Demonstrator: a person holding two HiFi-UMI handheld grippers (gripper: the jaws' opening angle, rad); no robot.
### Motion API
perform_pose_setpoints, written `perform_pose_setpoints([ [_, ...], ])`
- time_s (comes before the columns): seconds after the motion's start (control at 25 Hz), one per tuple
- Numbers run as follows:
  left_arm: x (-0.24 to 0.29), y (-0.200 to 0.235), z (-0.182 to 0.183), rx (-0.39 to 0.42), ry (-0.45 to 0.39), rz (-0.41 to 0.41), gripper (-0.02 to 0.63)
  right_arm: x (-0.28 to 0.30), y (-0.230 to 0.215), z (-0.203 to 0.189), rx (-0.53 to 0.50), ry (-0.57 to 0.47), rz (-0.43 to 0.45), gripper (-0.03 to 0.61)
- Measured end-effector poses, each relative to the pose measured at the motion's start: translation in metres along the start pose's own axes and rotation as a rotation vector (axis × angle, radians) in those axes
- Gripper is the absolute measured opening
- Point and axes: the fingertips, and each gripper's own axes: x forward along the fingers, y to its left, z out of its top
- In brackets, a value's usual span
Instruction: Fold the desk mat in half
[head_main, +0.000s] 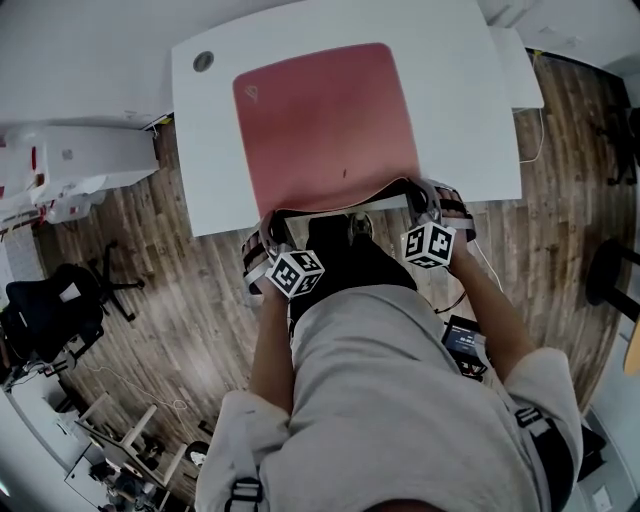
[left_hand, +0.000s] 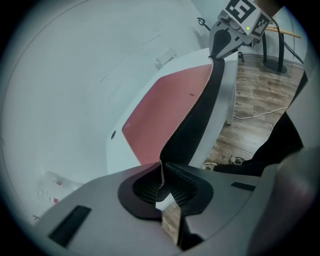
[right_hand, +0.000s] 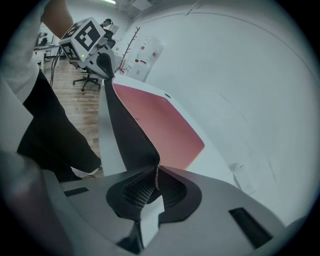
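- On the white desk (head_main: 455, 95), the pink desk mat (head_main: 325, 120) is lying flat over its far part, while its near edge is standing raised (black underside showing).
- At the near-left corner, the left gripper (left_hand: 162, 176) is clamping the mat's edge.
- At the near-right corner, the right gripper (right_hand: 156, 181) is pinching it likewise.

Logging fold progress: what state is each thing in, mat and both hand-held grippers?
desk mat: near edge lifted off the desk, black underside showing, far part flat, not folded yet.
left hand-held gripper: shut on the mat's near edge.
right hand-held gripper: shut on the mat's near edge.
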Motion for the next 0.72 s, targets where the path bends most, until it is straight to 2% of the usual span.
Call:
perform_pose_setpoints([
  [0.16, 0.024, -0.001, 0.002, 0.044, 0.015, -0.060, 0.029, 0.011, -0.002, 0.000, 0.032, 0.036, 0.052, 0.052],
  [0.4, 0.046, -0.005, 0.005, 0.041, 0.071, -0.158, 0.029, 0.028, -0.001, -0.002, 0.094, 0.097, 0.145, 0.051],
  [0.6, 0.054, -0.007, 0.009, 0.034, 0.080, -0.219, 0.029, 0.036, -0.006, -0.003, 0.073, 0.117, 0.160, 0.052],
  [0.72, 0.055, -0.004, 0.008, 0.009, 0.079, -0.228, 0.029, 0.041, -0.010, -0.001, 0.084, 0.118, 0.150, 0.051],
])
